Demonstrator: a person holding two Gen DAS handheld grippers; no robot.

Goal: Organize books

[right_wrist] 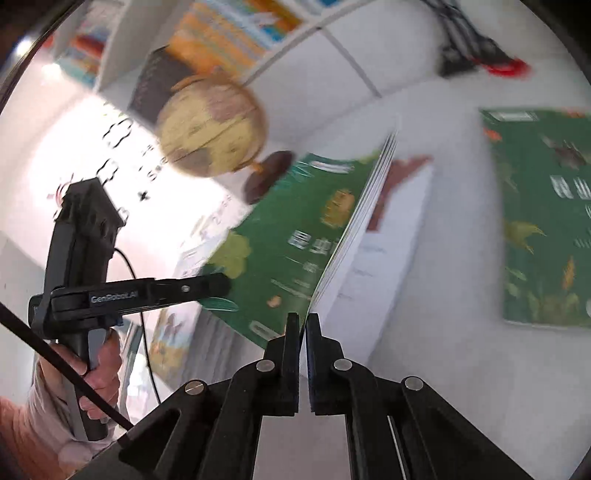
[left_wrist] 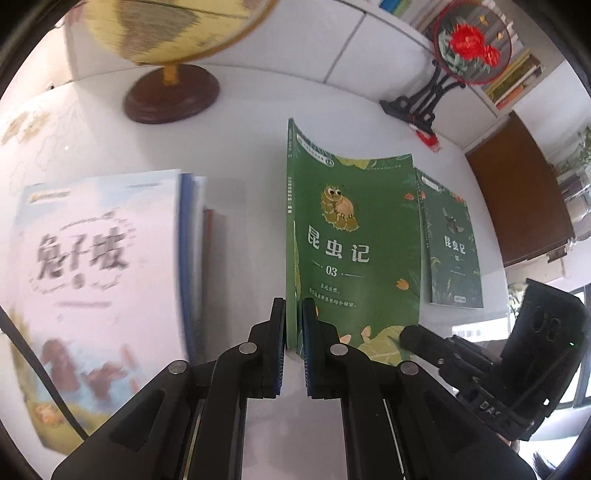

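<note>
A green book marked 03 [left_wrist: 354,240] hangs lifted above the white table [left_wrist: 251,147]. My left gripper [left_wrist: 294,325] is shut on the near end of its spine. In the right wrist view the same book [right_wrist: 295,229] tilts, its page edge running down into my right gripper [right_wrist: 303,325], whose jaws stand shut on the book's near corner. The left gripper [right_wrist: 225,284] shows there at the book's left edge, held by a hand [right_wrist: 99,369]. A second green book [left_wrist: 452,243] lies flat to the right [right_wrist: 546,221]. A stack with a white picture book [left_wrist: 99,266] on top lies to the left.
A globe [left_wrist: 170,33] on a round brown base [left_wrist: 171,98] stands at the back of the table. An embroidered fan on a black stand [left_wrist: 472,44] sits at the back right. Bookshelves [right_wrist: 236,33] line the wall behind. A brown cabinet [left_wrist: 517,199] is off the table's right edge.
</note>
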